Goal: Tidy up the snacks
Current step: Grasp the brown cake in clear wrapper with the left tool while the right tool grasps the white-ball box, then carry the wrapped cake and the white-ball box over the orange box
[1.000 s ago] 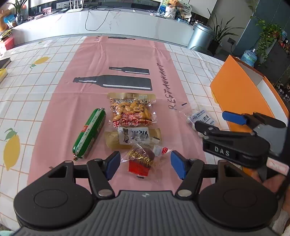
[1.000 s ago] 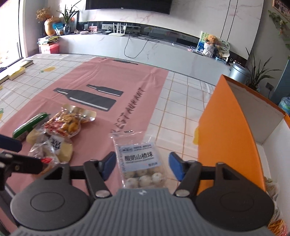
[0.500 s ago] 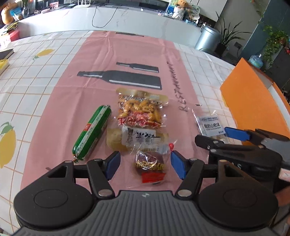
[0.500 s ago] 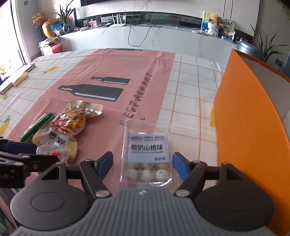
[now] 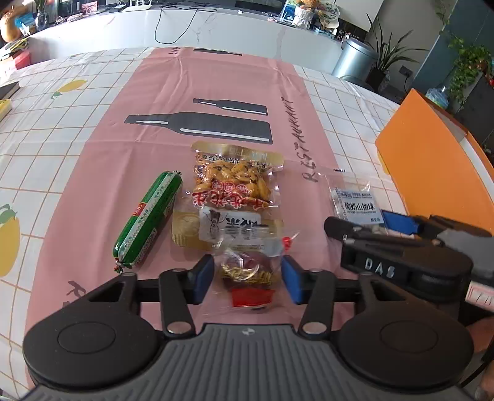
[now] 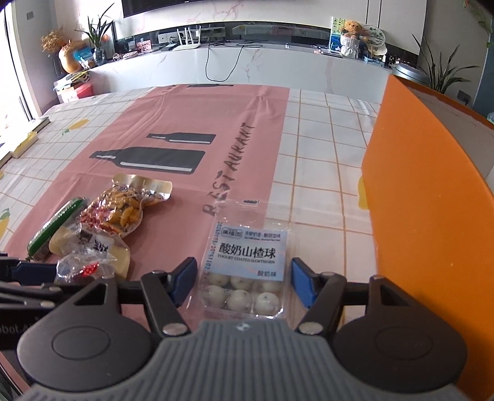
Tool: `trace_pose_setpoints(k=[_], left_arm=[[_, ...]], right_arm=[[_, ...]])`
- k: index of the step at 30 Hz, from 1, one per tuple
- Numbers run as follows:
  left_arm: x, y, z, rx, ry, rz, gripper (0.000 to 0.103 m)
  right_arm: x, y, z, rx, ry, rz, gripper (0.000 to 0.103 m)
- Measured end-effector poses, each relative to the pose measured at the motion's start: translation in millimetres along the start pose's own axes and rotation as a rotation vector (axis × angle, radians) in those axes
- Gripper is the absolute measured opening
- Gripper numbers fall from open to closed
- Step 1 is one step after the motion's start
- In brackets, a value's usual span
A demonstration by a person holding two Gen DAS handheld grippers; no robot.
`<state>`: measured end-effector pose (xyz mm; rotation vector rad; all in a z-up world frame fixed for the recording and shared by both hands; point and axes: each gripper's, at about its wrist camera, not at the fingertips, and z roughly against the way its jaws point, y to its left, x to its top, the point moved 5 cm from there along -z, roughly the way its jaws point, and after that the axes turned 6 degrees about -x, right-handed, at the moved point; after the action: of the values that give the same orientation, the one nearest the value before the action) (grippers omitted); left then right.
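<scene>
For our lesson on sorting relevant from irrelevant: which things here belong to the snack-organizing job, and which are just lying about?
Job:
green sausage
peanut pack
gold snack pack
red-wrapped sweet
yogurt hawthorn balls
orange box
left gripper
right gripper

Lying about:
metal bin
teddy bear
potted plant

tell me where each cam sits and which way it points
Left wrist: on the left gripper, looking forward and down at a red wrapped snack between its open fingers; right gripper visible.
Right wrist: on the right gripper, facing the hawthorn ball pack; orange box alongside.
Shared: hawthorn pack, peanut bag, green sausage.
</scene>
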<state>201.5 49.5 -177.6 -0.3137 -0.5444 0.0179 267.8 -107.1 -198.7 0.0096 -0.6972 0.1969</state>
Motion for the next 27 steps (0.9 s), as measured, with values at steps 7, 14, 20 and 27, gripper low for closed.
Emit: trace_pose_setpoints(k=[7,14,20,27], left_arm=[[0,1,2,-0.004,-0.014,0.010,0.045],[-1,-4,23,-0.019,-0.067,0.028,0.043],[-2,-18,48,-0.032,-0.096,0.027,0.042],[0,-46,81,-0.021,-0.134,-0.030,0.042]], right_arm=[[-3,2,5,-0.003,-0.015,0.015,0.057],[-2,6,32,0.015,-0.054,0.039,0.055],[2,3,73,0.037,-0.111,0.036,0.055],[3,-6,127,0.055,-0.171,0.043,0.055]])
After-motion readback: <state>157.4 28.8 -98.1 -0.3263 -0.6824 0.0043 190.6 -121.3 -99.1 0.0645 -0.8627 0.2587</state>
